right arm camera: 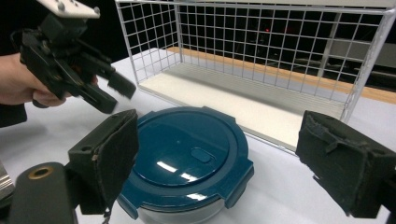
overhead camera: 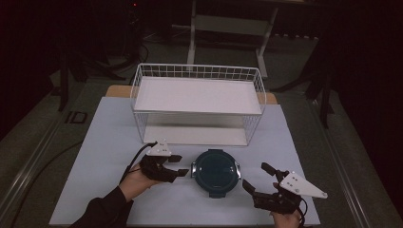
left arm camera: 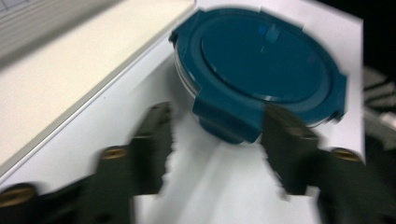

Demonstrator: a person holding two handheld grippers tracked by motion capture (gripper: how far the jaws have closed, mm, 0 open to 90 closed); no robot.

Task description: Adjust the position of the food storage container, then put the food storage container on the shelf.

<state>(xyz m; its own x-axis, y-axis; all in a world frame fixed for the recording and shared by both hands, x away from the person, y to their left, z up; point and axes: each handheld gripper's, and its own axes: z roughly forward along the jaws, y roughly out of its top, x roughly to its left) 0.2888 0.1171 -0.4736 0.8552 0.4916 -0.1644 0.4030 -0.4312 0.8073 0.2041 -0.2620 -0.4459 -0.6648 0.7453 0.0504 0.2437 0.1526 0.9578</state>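
Right tongs sit nearest the camera, at the near edge of the bench, jaws spread wide with nothing between them. Left tongs are also parted, at a middling gap, and hold nothing; their tips stand just beside the left rim of the tub.

All places go by the tub, a round container with a teal clip-on lid. It rests flat on the bench, between the two tongs and just in front of the wire rack, apart from it. Being round, it has no long axis; only its four latch tabs mark directions. From the left tongs it lies straight ahead, close; from the right tongs it lies ahead and a little farther. My judgement: the left hand is the nearer, and its next move turns on lining the jaws up with a latch.

Left gripper view, blurred, shows one latch tab lying between the jaw tips, not pinched. Right gripper view shows the lid's central vent button and the left tongs beyond the tub.
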